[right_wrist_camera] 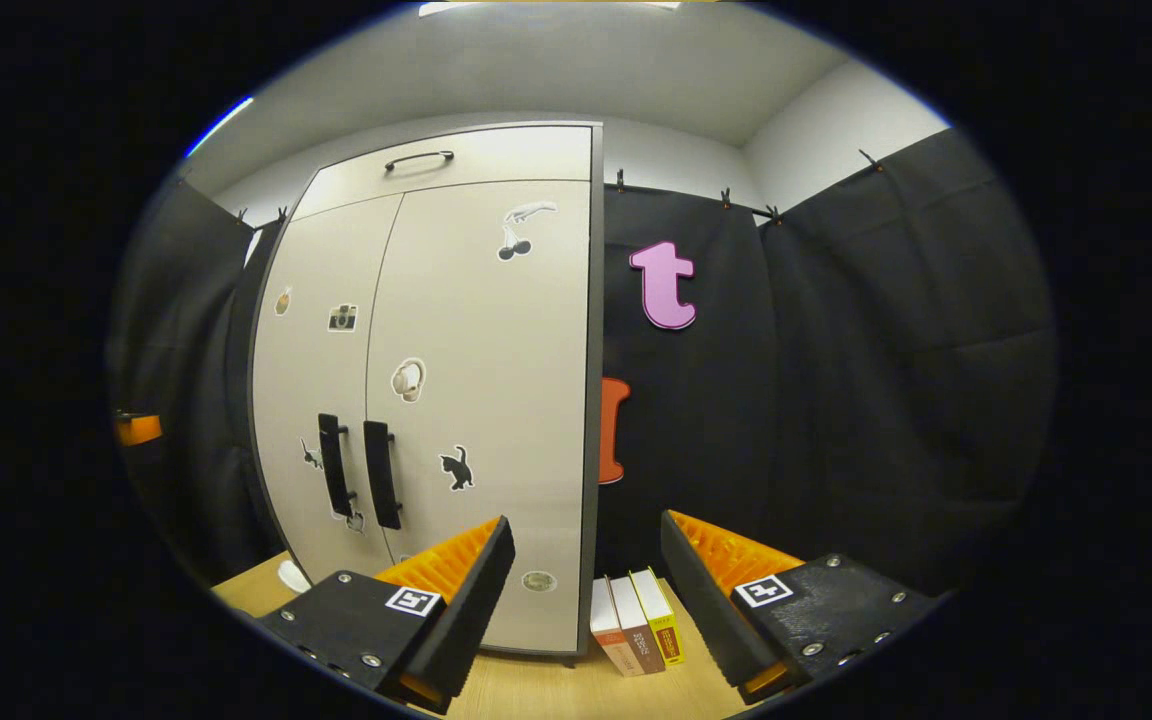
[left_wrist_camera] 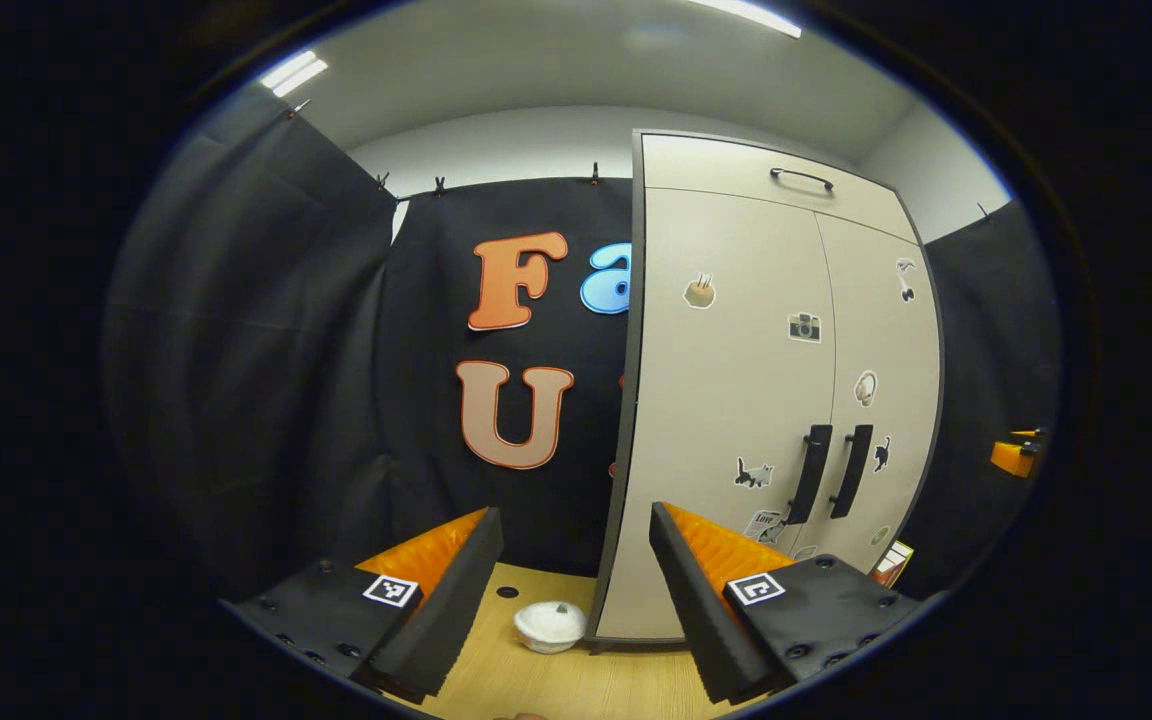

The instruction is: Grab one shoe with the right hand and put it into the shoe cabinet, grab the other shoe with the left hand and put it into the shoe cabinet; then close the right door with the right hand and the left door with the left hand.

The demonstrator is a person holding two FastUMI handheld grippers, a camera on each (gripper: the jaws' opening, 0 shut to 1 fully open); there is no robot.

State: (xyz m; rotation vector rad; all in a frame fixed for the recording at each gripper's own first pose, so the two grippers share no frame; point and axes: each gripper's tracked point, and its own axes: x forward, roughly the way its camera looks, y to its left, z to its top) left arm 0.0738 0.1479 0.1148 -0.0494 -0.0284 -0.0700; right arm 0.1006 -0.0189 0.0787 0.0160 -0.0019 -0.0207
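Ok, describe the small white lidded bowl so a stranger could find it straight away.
Start at the tall beige two-door cabinet standing on the light wooden tabletop. At the foot of its left side, in the left gripper view, sits the small round white lidded bowl. It is low with a knobbed lid, unlike the upright books by the cabinet's other side.

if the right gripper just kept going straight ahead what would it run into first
Probably the shoe cabinet, at its right edge. The right gripper, fingers open and empty, points about at that corner, with the row of books standing on the table just beside it. Depth is hard to judge; slightly right, it meets the books instead.
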